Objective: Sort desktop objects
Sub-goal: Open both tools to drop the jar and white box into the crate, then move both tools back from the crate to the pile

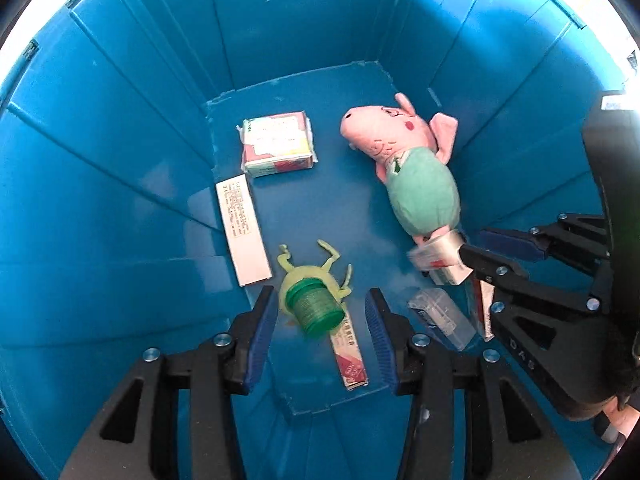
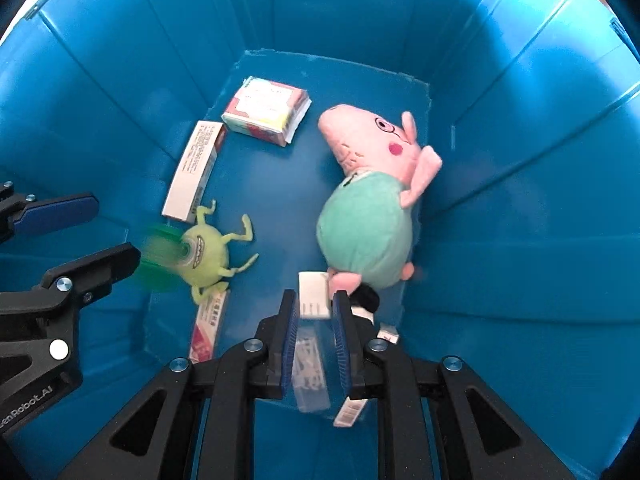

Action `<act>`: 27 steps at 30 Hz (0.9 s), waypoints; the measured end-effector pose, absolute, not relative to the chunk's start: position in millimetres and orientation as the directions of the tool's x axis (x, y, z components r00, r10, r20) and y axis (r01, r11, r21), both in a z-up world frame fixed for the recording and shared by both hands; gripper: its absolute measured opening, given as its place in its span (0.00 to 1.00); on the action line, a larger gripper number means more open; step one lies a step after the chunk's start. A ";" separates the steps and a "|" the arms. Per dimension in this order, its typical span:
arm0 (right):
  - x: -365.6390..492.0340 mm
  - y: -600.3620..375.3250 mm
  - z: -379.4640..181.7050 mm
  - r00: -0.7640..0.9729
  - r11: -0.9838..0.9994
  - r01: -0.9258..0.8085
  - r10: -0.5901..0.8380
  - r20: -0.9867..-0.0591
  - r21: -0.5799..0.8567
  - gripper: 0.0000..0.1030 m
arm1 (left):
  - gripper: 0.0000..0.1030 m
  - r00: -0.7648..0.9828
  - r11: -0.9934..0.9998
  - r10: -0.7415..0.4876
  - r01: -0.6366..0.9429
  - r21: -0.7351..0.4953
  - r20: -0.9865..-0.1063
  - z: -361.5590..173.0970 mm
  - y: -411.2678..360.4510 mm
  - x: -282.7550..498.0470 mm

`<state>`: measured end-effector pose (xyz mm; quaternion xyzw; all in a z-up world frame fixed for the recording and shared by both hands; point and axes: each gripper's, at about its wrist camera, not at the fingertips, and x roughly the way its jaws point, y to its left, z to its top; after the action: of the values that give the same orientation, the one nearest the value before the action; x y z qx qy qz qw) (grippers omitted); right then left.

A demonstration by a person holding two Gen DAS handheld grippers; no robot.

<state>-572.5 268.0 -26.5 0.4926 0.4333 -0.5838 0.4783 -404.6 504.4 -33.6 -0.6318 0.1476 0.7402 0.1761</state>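
As I reach into the blue bin (image 1: 120, 160), left gripper (image 1: 322, 320) half open — green jar (image 1: 316, 312) blurred, loose between its fingers, right gripper (image 2: 314, 308) narrowed around a white box (image 2: 314, 294) — pig plush (image 2: 368, 208) near the bin's right wall.

My left wrist camera looks straight down along its hand-held gripper (image 1: 320, 316) into a blue bin (image 1: 120, 160), well inside the walls and close above the floor. My right wrist camera does the same from beside it, its own hand-held gripper (image 2: 316, 316) low in frame. Both views share the bin floor: the pink pig plush (image 1: 408, 160) (image 2: 372, 200), the tissue pack (image 1: 278, 144) (image 2: 266, 110) and the green monster toy (image 1: 304, 280) (image 2: 208, 254). Each camera also catches the other gripper at its edge.
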 end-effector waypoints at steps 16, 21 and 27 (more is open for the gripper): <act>-570.2 262.1 -29.5 -0.056 -0.135 0.990 -0.108 -0.993 -0.042 1.00 | 0.43 -0.307 -0.914 0.135 -0.406 0.002 -0.942 7.5 492.4 -400.9; -565.8 270.3 14.1 -0.011 -0.138 0.990 -0.248 -0.969 0.024 1.00 | 0.43 -0.417 -0.916 0.187 -0.402 -0.004 -0.890 53.1 473.4 -376.8; -532.2 289.5 76.5 -0.015 -0.111 0.993 -0.425 -0.905 0.036 1.00 | 0.45 -0.587 -0.923 0.260 -0.384 -0.019 -0.767 120.2 424.7 -329.3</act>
<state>-532.2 289.5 76.5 0.4099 0.3466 -0.6224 0.5697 -329.3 424.7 120.2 -0.4167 0.0743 0.8877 0.1813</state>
